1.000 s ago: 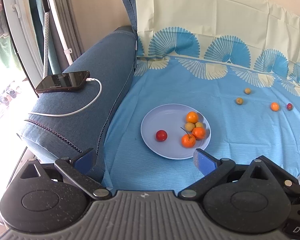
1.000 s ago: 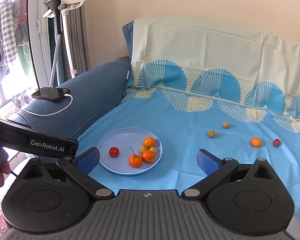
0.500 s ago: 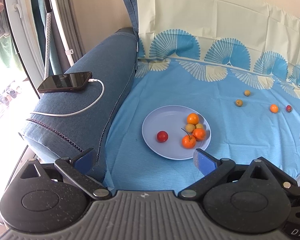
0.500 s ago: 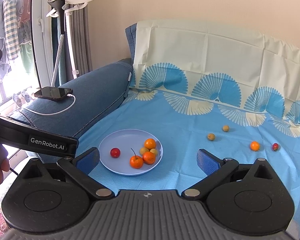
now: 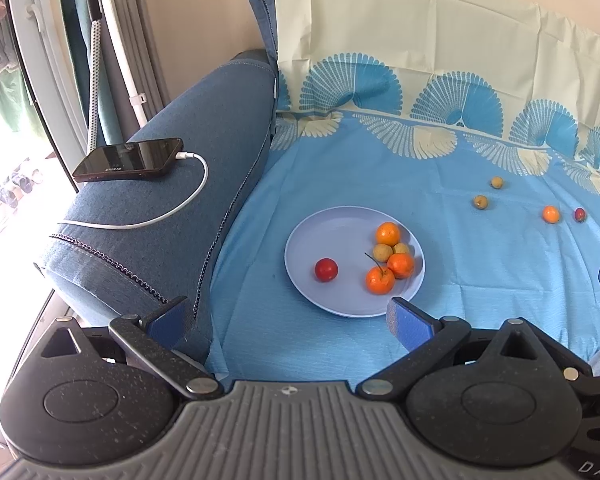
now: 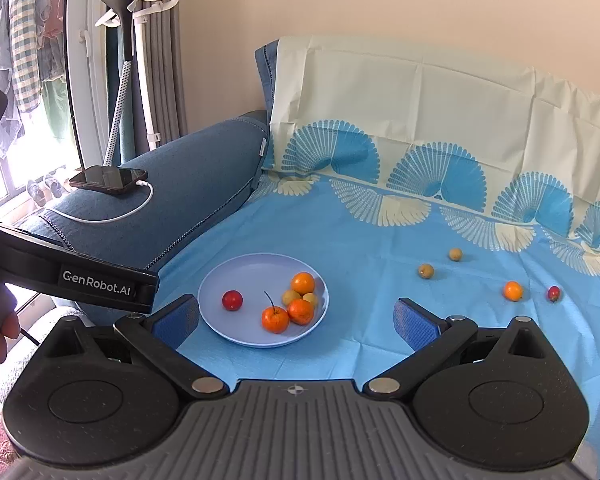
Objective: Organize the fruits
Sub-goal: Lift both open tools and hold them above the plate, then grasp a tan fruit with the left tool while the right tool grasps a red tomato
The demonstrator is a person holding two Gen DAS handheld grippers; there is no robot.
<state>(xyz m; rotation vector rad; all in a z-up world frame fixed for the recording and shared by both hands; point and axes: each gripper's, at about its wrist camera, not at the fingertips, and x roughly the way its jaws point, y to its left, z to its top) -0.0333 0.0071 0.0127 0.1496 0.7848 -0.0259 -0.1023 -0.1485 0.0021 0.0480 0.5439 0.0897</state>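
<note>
Indoors: blue patterned sheet [image 6: 340, 240] over sofa; both grippers' fingers apart, empty.

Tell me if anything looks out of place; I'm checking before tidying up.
Four fruits lie loose on the blue sheet, away from the plate: two yellowish ones, an orange one and a red one. Nothing looks spilled or damaged.

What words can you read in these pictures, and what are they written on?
"GenRobot.AI": white letters on the black body of the left gripper, seen in the right wrist view.
"DAS": grey letters cut off at the frame's corner, on the black part at the lower right of the left wrist view.
The phone on the sofa arm has a line of small text on its screen, too blurred to read.
</note>
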